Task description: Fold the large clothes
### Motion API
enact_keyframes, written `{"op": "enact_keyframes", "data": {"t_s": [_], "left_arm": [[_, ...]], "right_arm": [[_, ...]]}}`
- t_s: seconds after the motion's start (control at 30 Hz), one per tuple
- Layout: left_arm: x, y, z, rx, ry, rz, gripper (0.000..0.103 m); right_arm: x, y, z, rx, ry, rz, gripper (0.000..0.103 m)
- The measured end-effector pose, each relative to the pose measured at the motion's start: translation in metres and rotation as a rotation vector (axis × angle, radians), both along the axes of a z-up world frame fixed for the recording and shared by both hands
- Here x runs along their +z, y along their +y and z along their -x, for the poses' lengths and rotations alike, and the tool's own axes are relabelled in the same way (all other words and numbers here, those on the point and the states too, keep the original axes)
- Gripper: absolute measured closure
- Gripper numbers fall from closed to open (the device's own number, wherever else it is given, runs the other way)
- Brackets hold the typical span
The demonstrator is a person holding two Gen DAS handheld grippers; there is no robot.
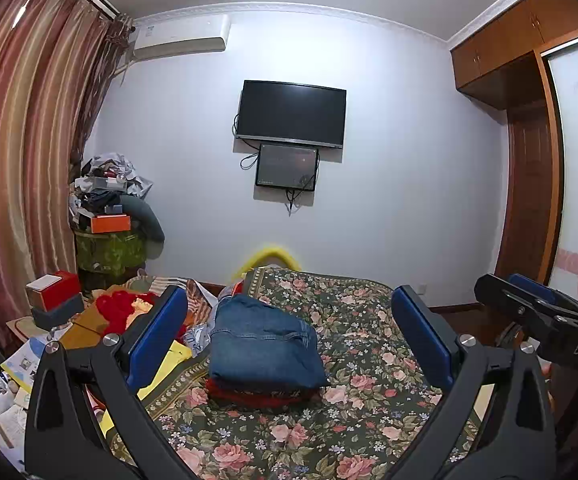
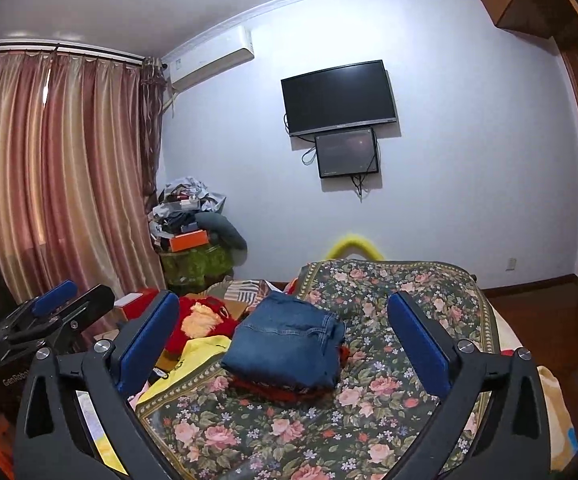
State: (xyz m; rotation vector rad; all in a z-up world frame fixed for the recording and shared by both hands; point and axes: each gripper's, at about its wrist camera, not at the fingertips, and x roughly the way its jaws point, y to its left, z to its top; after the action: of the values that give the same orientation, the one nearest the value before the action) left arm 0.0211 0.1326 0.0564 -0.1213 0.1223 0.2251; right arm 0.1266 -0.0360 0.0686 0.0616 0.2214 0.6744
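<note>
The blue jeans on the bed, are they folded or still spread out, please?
Folded: the blue jeans lie as a compact rectangle atop a folded red garment on the floral bedspread.

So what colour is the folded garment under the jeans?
Red, seen best in the left wrist view.

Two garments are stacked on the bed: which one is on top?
The blue jeans are on top, folded; the red garment lies under them, only its edge showing on the floral bedspread.
</note>
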Motion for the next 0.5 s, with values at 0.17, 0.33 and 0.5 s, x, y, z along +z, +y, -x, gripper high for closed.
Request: {"op": "enact_keyframes", "data": {"t_s": [0.17,0.33,0.5], "left_arm": [[-0.0021,-0.0008,-0.0038,-0.003,0.014,-0.001,0.0],[-0.0042,-0.0011,-0.0064,-0.003,0.025,0.001,0.0],[-0.006,0.0015,-0.008,0.0,0.033,0.014,0.0]], "right_arm": [[-0.0005,0.0014,-0.0005,0.0,0.011,0.007,0.0],[-0.0014,0.0033,-0.0009,0.001,0.019,0.018,0.0],[-0.0011,0.0039,-0.0029,0.004,0.029,0.023,0.0]]}}
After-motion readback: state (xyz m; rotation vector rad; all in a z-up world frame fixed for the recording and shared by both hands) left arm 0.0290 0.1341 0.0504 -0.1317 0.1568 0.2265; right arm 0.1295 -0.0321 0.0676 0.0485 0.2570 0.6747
